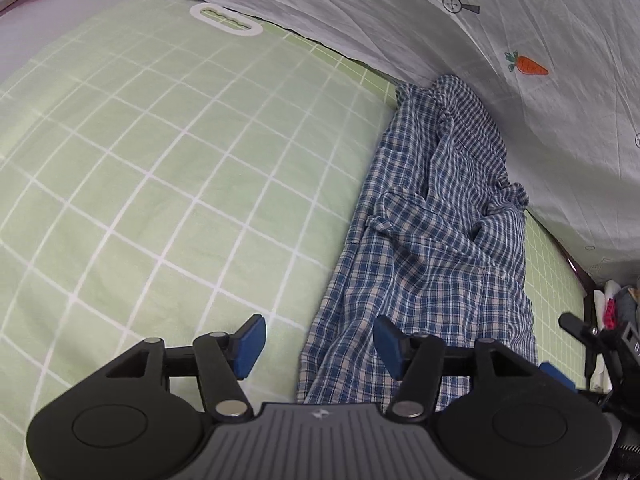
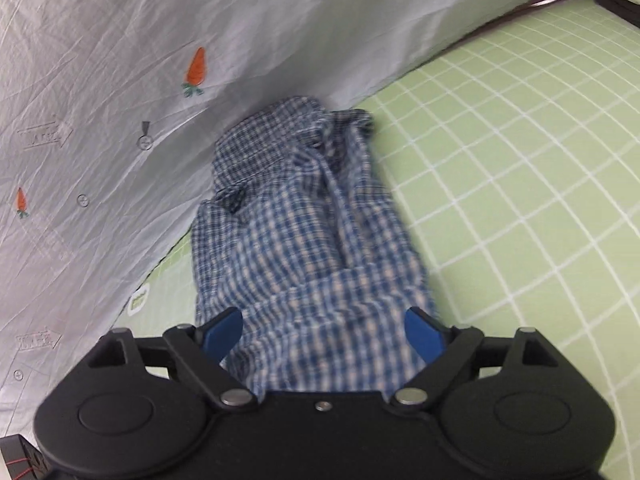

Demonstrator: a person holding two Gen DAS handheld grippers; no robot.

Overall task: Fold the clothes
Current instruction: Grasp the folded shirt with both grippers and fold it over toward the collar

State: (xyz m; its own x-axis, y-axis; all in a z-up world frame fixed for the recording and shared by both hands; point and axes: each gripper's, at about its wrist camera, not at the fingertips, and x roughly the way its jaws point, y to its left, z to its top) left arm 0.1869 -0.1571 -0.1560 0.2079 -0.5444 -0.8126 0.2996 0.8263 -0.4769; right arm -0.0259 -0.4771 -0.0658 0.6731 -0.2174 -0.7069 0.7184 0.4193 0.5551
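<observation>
Directly ahead of right gripper, jaws wide, gripping nothing: plaid shirt, long axis running away. Left gripper, half-open, empty, straddling its left edge.

Blue-and-white checked cotton shirt, small plaid throughout. Pale green bedsheet crossed by thin white grid lines, white oval label printed near edge. White crinkled quilt cover dotted with orange carrots with green tops, grey outline motifs. Black two-finger grippers, blue finger pads.
</observation>
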